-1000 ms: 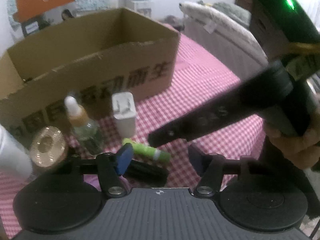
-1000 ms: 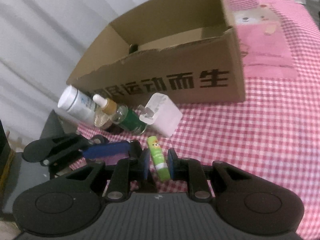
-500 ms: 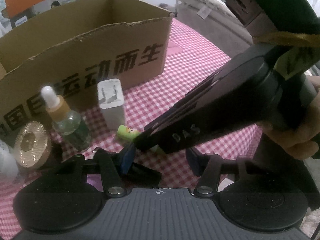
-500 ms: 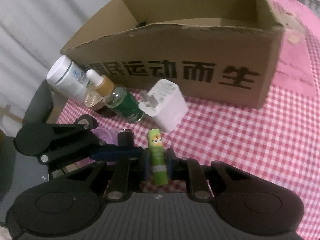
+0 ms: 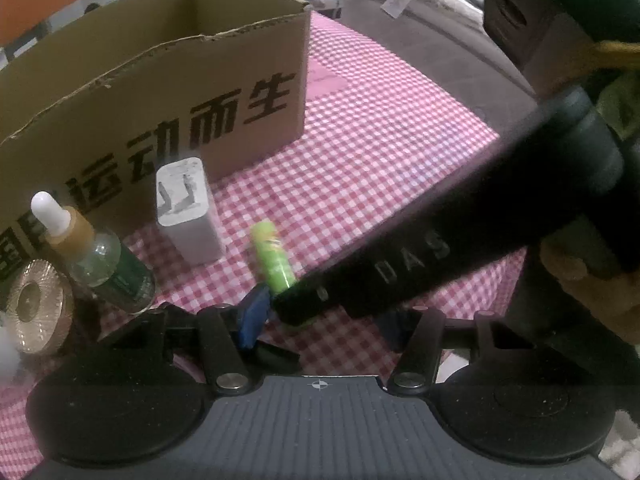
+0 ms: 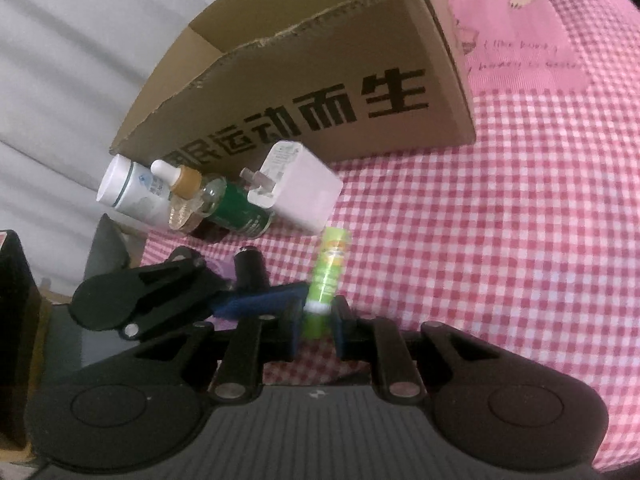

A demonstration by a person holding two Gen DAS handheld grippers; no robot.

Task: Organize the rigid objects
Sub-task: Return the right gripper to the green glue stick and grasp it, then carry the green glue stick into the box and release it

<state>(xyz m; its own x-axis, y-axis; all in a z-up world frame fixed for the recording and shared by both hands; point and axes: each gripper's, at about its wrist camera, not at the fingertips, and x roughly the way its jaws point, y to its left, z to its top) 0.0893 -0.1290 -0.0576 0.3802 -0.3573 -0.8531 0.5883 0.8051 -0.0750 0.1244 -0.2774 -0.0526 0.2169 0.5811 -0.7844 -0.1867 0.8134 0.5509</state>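
Observation:
My right gripper [image 6: 318, 326] is shut on the white-capped end of a green lip-balm tube [image 6: 326, 276], which tilts up off the checked cloth. In the left wrist view the same tube [image 5: 272, 260] sticks out of the right gripper's black tip. My left gripper [image 5: 320, 320] stands open just behind it, its blue pad [image 5: 252, 316] beside the tube. A black cylinder [image 6: 250, 270] lies low by that pad. The open cardboard box [image 5: 200, 92] stands behind a white charger [image 5: 188, 208], a dropper bottle [image 5: 100, 256] and a gold-lidded jar [image 5: 34, 304].
A white bottle [image 6: 132, 192] leans at the box's left corner near the table edge. A hand [image 5: 592, 292] grips the right tool. A grey sofa [image 5: 420, 40] lies beyond the table. Bare pink checked cloth [image 6: 500, 220] stretches right of the objects.
The right jaws closed on the green tube, which lay flat before, and tipped it up off the cloth. The left gripper came closer to the objects, and the right tool now crosses its view.

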